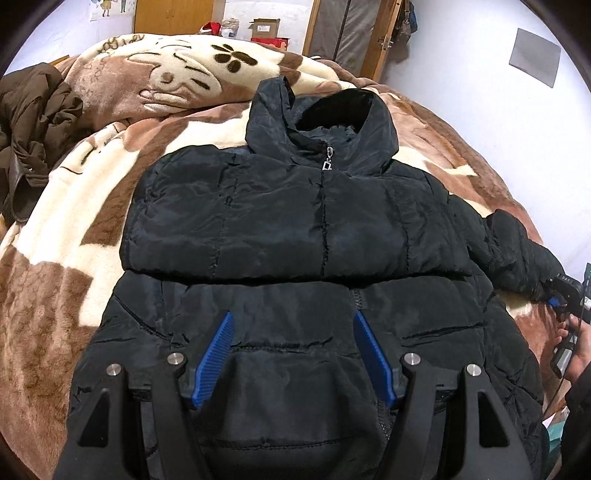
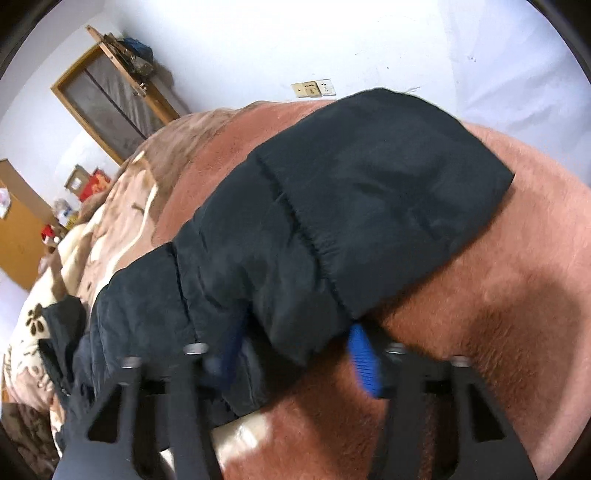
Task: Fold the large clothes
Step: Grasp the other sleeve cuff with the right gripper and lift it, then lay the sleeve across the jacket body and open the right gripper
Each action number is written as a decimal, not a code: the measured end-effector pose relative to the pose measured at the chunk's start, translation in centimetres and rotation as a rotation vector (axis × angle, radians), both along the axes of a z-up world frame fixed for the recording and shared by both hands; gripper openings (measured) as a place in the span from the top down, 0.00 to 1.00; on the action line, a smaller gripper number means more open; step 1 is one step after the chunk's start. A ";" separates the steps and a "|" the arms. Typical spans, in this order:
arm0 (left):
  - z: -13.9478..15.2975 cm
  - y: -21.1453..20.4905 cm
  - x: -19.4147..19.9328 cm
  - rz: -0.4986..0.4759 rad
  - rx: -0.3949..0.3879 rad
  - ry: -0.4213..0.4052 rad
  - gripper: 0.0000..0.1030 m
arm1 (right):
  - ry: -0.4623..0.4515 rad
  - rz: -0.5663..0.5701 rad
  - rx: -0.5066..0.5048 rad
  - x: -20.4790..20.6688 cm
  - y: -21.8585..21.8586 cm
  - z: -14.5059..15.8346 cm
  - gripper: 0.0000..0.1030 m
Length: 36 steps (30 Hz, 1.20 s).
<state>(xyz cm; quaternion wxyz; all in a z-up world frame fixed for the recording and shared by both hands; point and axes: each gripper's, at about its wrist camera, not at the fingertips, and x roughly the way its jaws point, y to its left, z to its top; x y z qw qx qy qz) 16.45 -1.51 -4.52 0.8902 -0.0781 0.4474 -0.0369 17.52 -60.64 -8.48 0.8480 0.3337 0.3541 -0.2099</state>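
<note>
A black hooded puffer jacket [image 1: 295, 221] lies front up and zipped on a bed, hood at the far end. My left gripper [image 1: 293, 325] is open over the jacket's lower front, its blue pads on either side of the zip area. The jacket's right sleeve [image 2: 369, 206] stretches out over the blanket. My right gripper [image 2: 295, 339] is open around that sleeve, one blue pad on each side of the padded cloth; it shows blurred. In the left wrist view the right gripper [image 1: 561, 295] sits at the sleeve's end on the far right.
A brown and cream plush blanket [image 1: 110, 184] covers the bed. A brown coat [image 1: 33, 122] is heaped at the far left. A wooden door [image 1: 173, 14], boxes [image 1: 266, 31] and a wardrobe [image 1: 351, 29] stand beyond the bed. A white wall [image 2: 258, 48] with sockets [image 2: 314, 88] is behind the sleeve.
</note>
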 end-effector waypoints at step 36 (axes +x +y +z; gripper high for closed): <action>0.9 12.1 -2.8 0.203 -0.127 -0.054 0.33 | 0.038 0.978 -0.143 9.2 40.3 4.0 0.67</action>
